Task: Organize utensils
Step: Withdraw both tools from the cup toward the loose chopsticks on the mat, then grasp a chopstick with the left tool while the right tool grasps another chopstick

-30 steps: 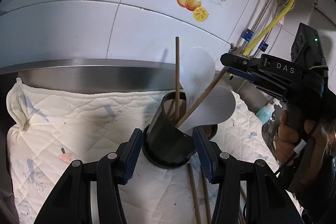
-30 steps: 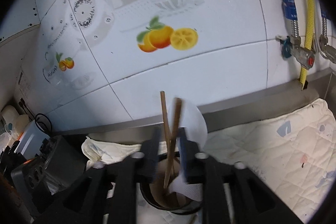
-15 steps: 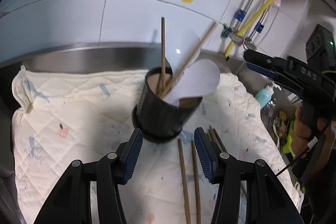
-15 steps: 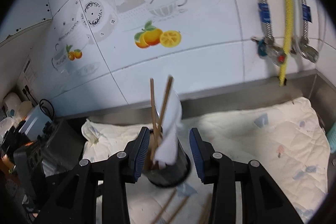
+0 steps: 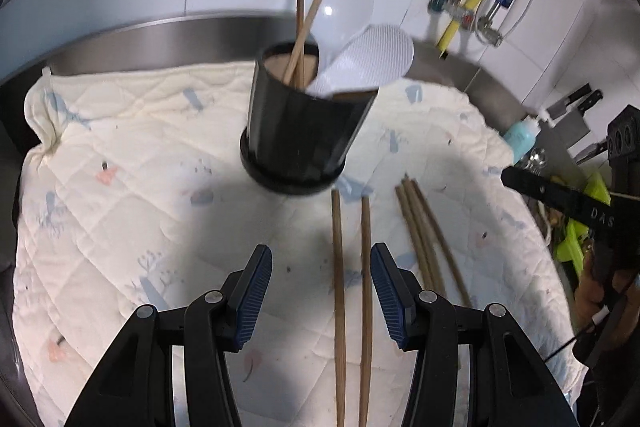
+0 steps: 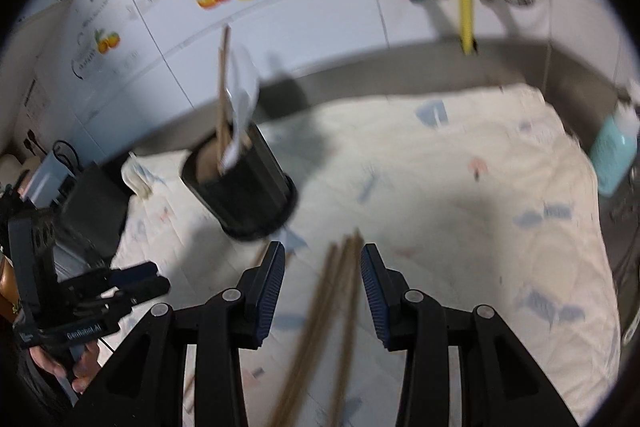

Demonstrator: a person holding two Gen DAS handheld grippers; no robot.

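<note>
Left wrist view: the left gripper (image 5: 321, 290) hangs over a quilted cloth (image 5: 120, 227) on the tabletop, its fingers released and empty, with two loose chopsticks (image 5: 350, 307) lying between them but untouched. A bundle of chopsticks (image 5: 428, 239) lies just beside that pair. Beyond stands the black holder (image 5: 304, 131), which already contains two upright chopsticks and two white rice paddles (image 5: 368, 63). The right gripper's side (image 5: 560, 199) reads "DAS".

Right wrist view: the right gripper (image 6: 323, 289) hovers above the blurred bundle (image 6: 332, 307), fingers released and grasping nothing. The holder (image 6: 244, 195) sits ahead to the left, and a blue bottle (image 6: 614, 151) stands at the cloth's far right edge. The left gripper (image 6: 92, 307) carries a label that seems to read "GenRobot.AI".

The risk from here: fingers closing over several thin sticks at once may pinch only some, letting the rest roll or scatter on the soft cloth. Both grippers work close together and could collide, or nudge the holder over.
</note>
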